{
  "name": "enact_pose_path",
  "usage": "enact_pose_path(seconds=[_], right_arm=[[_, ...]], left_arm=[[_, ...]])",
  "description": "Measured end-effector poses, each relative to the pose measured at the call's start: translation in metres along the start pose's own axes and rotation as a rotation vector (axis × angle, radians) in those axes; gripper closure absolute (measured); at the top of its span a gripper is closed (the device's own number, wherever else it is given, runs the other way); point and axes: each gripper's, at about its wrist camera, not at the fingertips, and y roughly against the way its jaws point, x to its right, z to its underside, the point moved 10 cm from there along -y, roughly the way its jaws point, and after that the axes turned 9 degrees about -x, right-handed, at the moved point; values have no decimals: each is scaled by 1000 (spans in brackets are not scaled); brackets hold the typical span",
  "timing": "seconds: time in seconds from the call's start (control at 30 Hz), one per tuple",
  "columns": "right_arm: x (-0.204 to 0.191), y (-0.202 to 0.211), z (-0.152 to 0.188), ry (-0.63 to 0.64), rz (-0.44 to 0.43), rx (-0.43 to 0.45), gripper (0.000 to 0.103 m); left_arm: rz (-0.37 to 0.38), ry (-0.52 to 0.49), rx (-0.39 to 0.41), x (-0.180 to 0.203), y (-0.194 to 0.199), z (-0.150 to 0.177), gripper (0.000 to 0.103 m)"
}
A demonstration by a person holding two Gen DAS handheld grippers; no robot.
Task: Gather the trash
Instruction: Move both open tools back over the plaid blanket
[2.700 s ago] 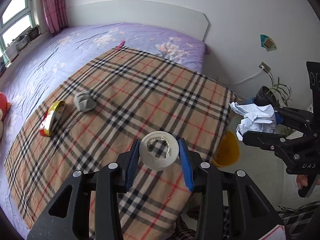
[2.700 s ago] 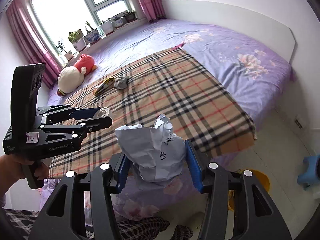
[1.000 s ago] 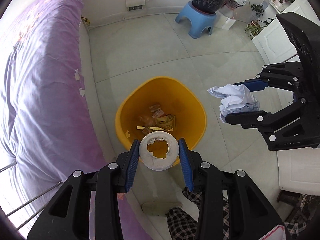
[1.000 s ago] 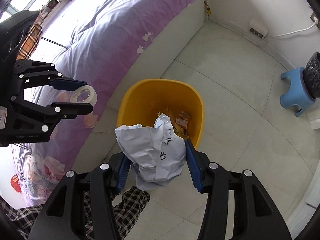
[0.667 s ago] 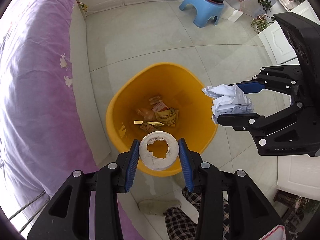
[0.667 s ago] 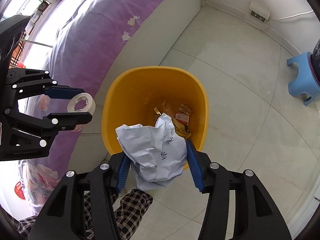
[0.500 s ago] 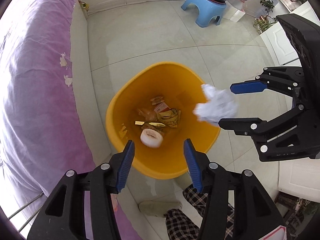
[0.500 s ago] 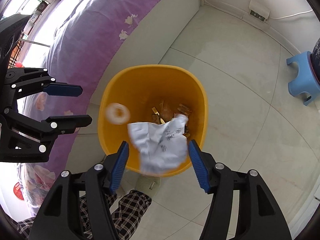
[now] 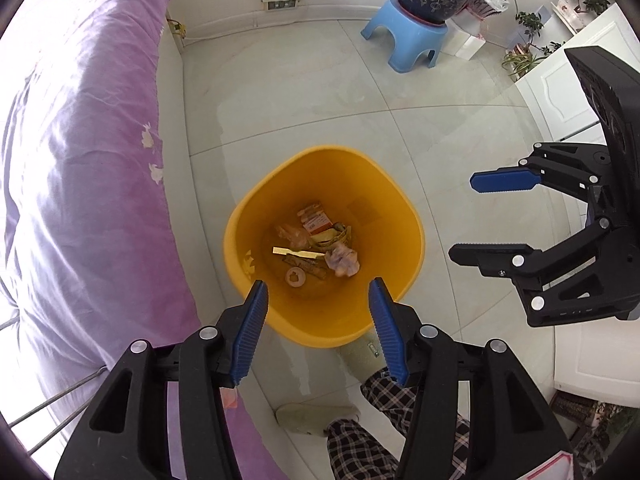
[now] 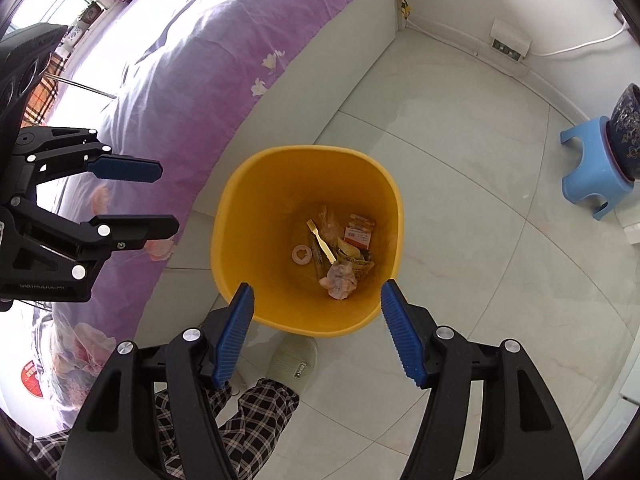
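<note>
A yellow trash bin [image 9: 256, 216] [image 10: 228, 208] stands on the tiled floor beside the bed. Inside it lie a white tape roll [image 9: 295, 278] [image 10: 302, 255], a crumpled paper ball [image 9: 342, 263] [image 10: 339, 276] and several wrappers. My left gripper [image 9: 318, 292] hangs open and empty above the bin's near rim; it also shows in the right wrist view [image 10: 160, 200]. My right gripper [image 10: 316, 300] is open and empty above the bin; it also shows in the left wrist view [image 9: 466, 216] to the bin's right.
A bed with a purple floral sheet [image 9: 80, 160] [image 10: 192, 60] borders the bin on the left. A blue stool [image 9: 404, 40] [image 10: 592, 168] with a potted plant stands by the far wall. White cabinets [image 9: 560, 92] are at right. The person's plaid legs and slippers [image 9: 316, 416] are just below.
Both grippers opened over the bin. The tape roll dropped from the left one and the crumpled paper from the right; both now lie at the bin's bottom.
</note>
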Motion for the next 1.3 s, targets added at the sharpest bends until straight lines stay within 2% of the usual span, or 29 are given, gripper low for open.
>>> enact_pose_path(seconds=[0.37, 0.63, 0.8, 0.97, 1.3], right_arm=[[-34, 76, 8, 37, 15, 91, 36], [-74, 145, 15, 84, 7, 182, 36], [-113, 186, 16, 146, -21, 241, 36], [-158, 219, 12, 216, -75, 287, 36], [-263, 251, 10, 422, -144, 323, 36]], left_arm=[[-12, 19, 109, 7, 75, 12, 50], [-31, 84, 222, 6, 145, 46, 50], [-49, 175, 289, 1, 185, 81, 50], [-64, 296, 339, -10, 210, 125, 50], [-96, 582, 449, -36, 248, 211, 50]])
